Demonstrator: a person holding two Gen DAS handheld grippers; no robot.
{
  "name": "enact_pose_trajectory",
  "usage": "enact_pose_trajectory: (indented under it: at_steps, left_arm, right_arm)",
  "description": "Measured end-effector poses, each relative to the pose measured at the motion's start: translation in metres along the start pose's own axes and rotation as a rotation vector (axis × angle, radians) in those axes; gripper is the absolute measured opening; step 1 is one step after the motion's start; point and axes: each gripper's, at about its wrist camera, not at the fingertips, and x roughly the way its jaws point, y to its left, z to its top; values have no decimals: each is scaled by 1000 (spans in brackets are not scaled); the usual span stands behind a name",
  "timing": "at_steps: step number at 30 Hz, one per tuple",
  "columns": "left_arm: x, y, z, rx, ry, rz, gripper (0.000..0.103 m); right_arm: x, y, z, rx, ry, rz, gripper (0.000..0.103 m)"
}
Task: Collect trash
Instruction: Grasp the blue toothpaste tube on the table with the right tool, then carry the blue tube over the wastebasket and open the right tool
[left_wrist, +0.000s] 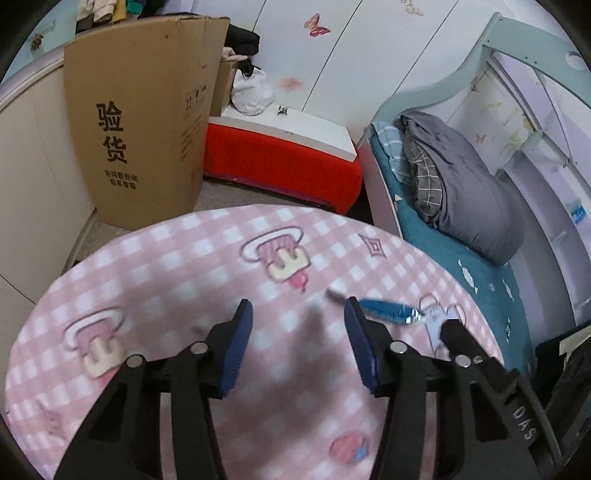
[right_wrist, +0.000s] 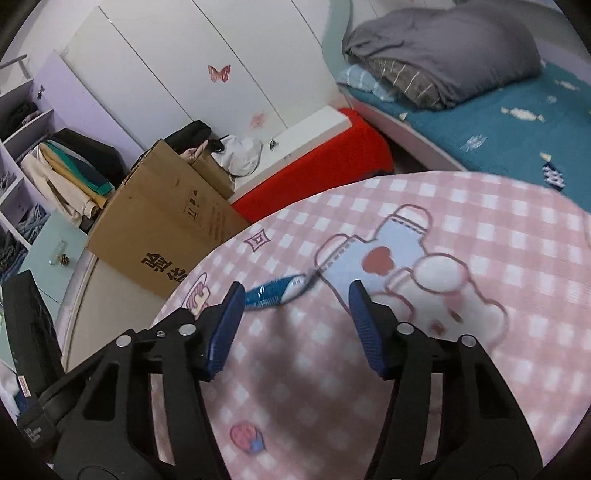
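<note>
My left claw (left_wrist: 298, 308) and right claw (right_wrist: 295, 290) gape empty; the crinkly blue foil wrapper (right_wrist: 275, 293) lies crosswise between them, nearer my right.

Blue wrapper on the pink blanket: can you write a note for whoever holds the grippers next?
Left hand-held gripper: open, empty, above the pink checked blanket.
Right hand-held gripper: open, empty.
Blue wrapper lies flat on the blanket, just beyond the left finger of the right hand-held gripper and right of the left one's fingers. Neither touches it.
Done: nothing collected yet.
Left: grip the wrapper and take it away; no bin is in view.
</note>
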Motion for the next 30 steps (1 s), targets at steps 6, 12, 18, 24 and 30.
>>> enact_pose_trajectory:
  at_steps: [6,12,18,24,30]
  left_arm:
    - [20,-13,7,-16,-13,-27,38]
    - [33,-20,8,-39,15,-104,15]
    - [34,-22,2,-30,-12,-73,0]
    - [11,-5,-4,-33,-45,-64,0]
    - [-42,38,-10,-75,-91,-49,0]
  right_arm:
    - [16,2,7,4,12,0,51]
    - [21,0,10,-11,14,-4,33]
    - [22,2,6,-46,23,-15,17]
    - [10,24,-8,-89,27,21,17]
    - [-10,80,-41,-146,33,91,17]
